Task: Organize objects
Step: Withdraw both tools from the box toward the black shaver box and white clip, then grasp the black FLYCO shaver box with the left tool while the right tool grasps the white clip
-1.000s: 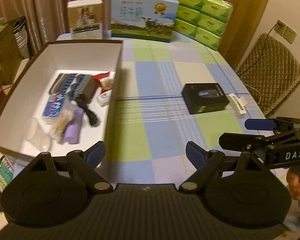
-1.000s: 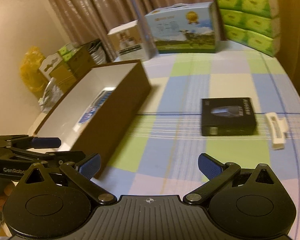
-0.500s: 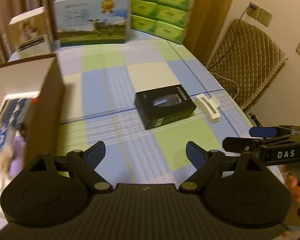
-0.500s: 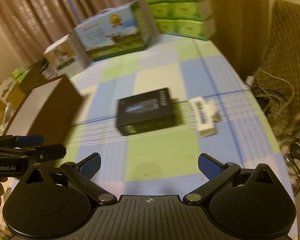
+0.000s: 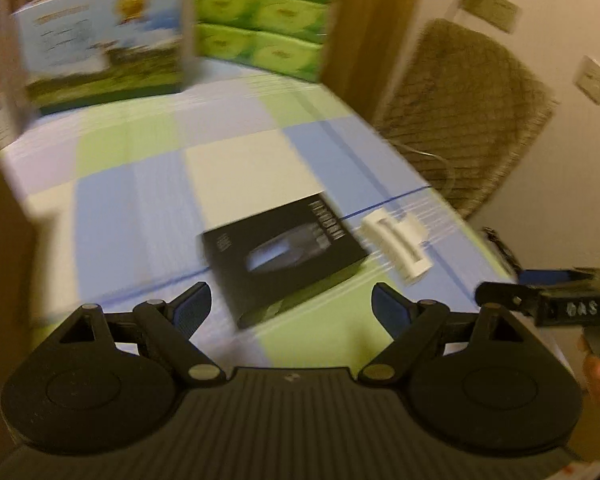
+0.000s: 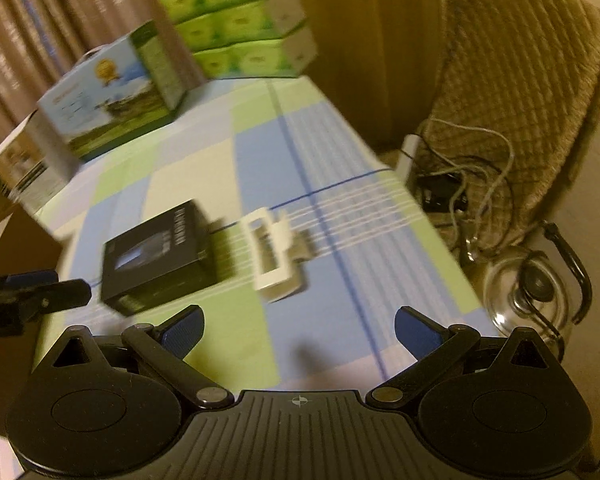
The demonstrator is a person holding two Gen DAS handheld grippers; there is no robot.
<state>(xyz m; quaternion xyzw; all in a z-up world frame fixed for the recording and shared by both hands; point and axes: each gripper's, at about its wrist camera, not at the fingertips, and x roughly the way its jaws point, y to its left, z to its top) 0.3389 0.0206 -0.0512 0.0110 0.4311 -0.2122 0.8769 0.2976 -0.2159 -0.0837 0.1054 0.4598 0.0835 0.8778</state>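
Observation:
A flat black box (image 5: pixel 284 256) (image 6: pixel 160 258) with a picture on its lid lies on the checked tablecloth. Just to its right lies a small white plastic piece (image 5: pixel 398 242) (image 6: pixel 274 254). My left gripper (image 5: pixel 290 306) is open, hovering above the cloth with the box's near corner between and just beyond its blue pads. My right gripper (image 6: pixel 298 328) is open too, empty, a little short of the white piece. Each gripper shows at the edge of the other's view. The brown storage box (image 5: pixel 0 248) is only a blurred wall at the left.
At the table's far end stand a blue-and-green carton (image 5: pixel 100 40) and stacked green tissue packs (image 5: pixel 260 16). Off the right edge are a quilted chair (image 6: pixel 516 92), tangled cables (image 6: pixel 472 184) and a metal kettle (image 6: pixel 532 292). The table edge (image 6: pixel 440 232) runs close to the white piece.
Both grippers have swung right, away from the storage box, and dropped closer to the black box and white piece, which now look larger. Both stayed open.

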